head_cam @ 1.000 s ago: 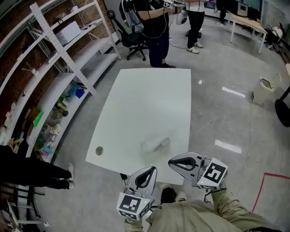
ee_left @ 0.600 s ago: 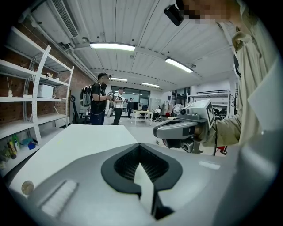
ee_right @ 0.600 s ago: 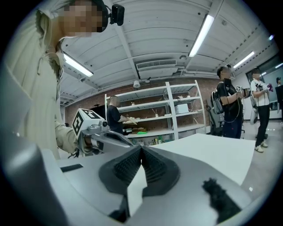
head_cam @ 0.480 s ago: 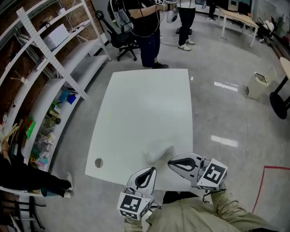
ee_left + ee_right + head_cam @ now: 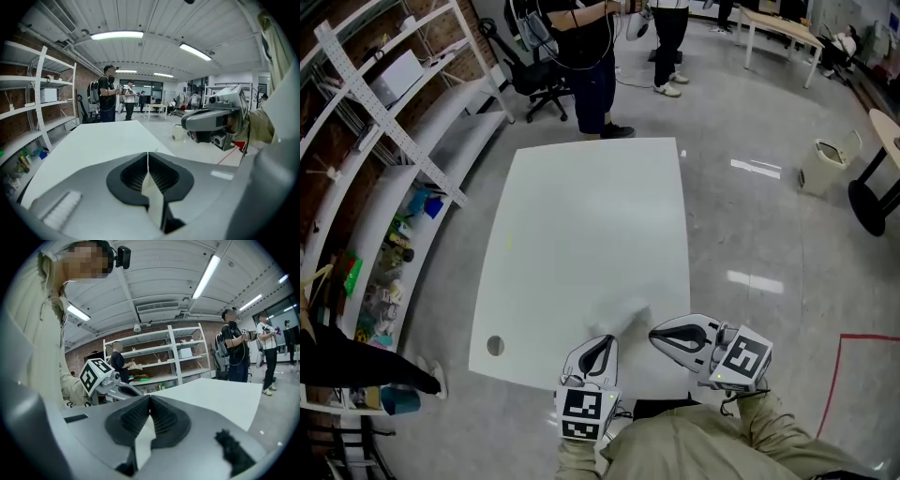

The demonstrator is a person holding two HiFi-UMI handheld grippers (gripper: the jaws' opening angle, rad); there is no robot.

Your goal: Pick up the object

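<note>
Now both tongs are closed, with nothing between their jaws. The left tongs have edged closer to the pale object, which lies near the counter's near edge. The right tongs stay just right of the object.

At 6 o'clock, the right gripper had its jaws closed together, the ribbed pads meeting along one line with nothing between them. At 9 o'clock was the left gripper, its marker cube tilted, beside a beige sleeve. The white desk ran from centre toward 4 o'clock. Behind it, a shelving unit stood against a brick wall, with a person in dark clothes at its left end. At 3 o'clock two more people stood: a person with a backpack and, further right, a person in a white top. A ceiling strip light was at 1 o'clock.
</note>
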